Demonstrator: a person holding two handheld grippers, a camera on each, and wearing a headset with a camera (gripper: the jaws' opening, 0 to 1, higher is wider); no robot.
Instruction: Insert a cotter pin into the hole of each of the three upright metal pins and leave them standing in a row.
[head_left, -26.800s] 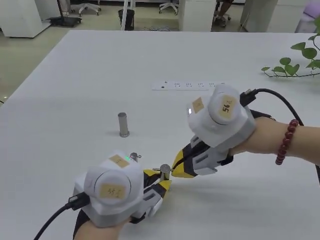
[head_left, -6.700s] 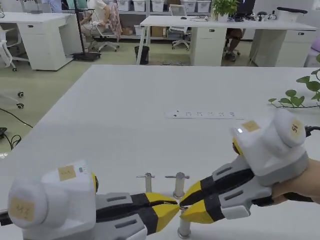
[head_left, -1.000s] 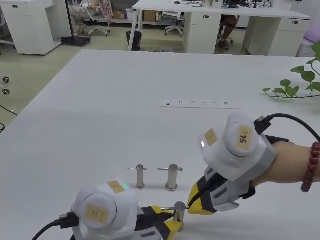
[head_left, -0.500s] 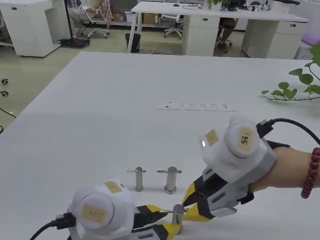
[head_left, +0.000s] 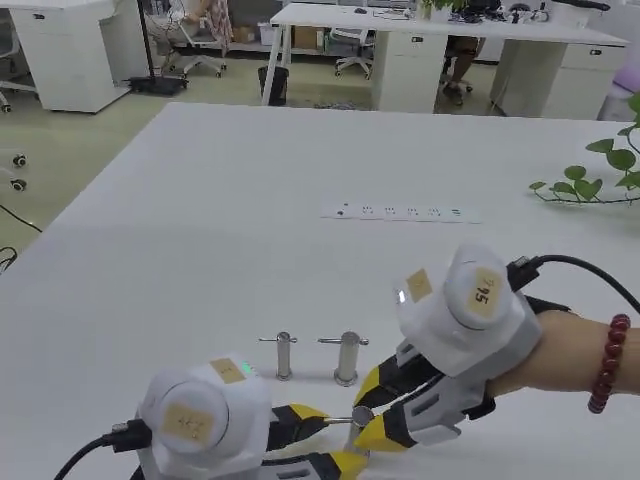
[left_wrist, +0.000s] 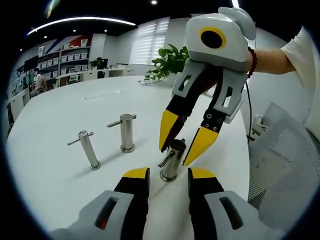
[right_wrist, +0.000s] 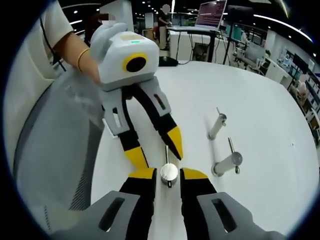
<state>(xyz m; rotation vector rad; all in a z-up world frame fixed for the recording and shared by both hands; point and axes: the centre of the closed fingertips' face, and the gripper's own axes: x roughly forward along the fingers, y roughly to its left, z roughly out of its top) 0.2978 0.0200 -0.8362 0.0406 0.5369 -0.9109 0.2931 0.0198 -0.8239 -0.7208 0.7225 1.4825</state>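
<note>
near pin: the third metal pin (right_wrist: 169, 173) is standing upright on the table (head_left: 200, 220), sitting between the tips of both grippers
right gripper: the right gripper (left_wrist: 175, 154) is coming down at a slant from above, with its jaws straddling the pin's head, one on each side; can't tell whether they are pinching it or just flanking it
left gripper: the left gripper (head_left: 325, 437) is lying low, with its jaws parted and nothing between them; the pin is standing just ahead of the gap
cotter pin: the cotter pin (right_wrist: 166, 154) is poking through the hole near the head, its long end sticking out toward the left gripper and a short stub showing on the right gripper's side
key axis: the cotter is lying roughly level along the line from one gripper to the other; the metal pin's own axis is running straight up, across it
nearer: the right gripper is closer, right at the head; the left one is stopping just short
other pins: two pins (head_left: 284, 356) (head_left: 347, 358) are standing side by side beyond both grippers' tips, each carrying a cotter
judgement: insertion is looking nearly done; the near pin is sitting off the others' line, so lining it up probably comes next
</note>
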